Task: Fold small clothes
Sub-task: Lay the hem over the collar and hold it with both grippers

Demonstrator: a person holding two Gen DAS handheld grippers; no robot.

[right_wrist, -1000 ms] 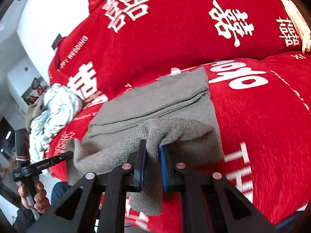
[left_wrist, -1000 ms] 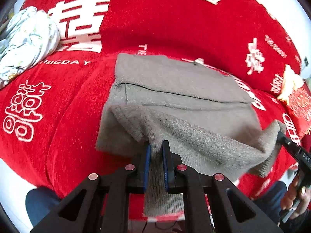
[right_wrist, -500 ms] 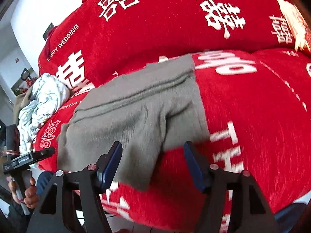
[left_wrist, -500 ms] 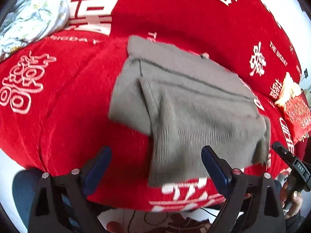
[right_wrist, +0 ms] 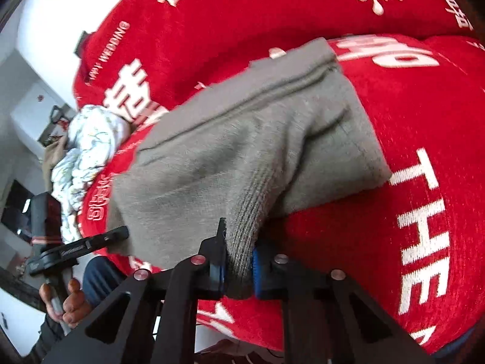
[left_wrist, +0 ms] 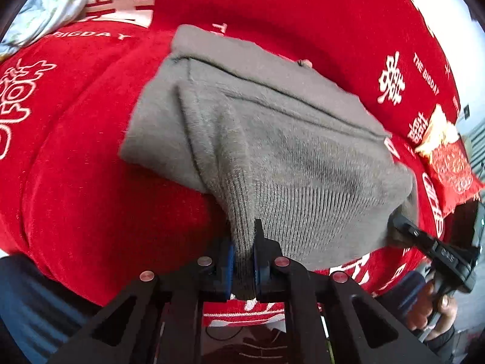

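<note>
A grey knitted garment point(left_wrist: 272, 139) lies partly folded on a red sofa cover point(left_wrist: 75, 182); it also shows in the right wrist view point(right_wrist: 242, 139). My left gripper point(left_wrist: 244, 257) is shut on its ribbed near hem at the left corner. My right gripper point(right_wrist: 238, 261) is shut on the ribbed hem at the right corner. Both lift the near edge slightly off the cover. Each gripper appears in the other's view: the right one point(left_wrist: 424, 239) at the garment's right edge, the left one point(right_wrist: 91, 242) at its left edge.
A crumpled pale patterned cloth point(right_wrist: 88, 139) lies at the far left of the sofa, also in the left wrist view point(left_wrist: 45, 9). A red and gold packet point(left_wrist: 448, 157) lies at the right. The sofa's front edge is just below the grippers.
Half a second ago both grippers were open and drawn back from the dropped garment. Now both have closed on its near ribbed hem again.
</note>
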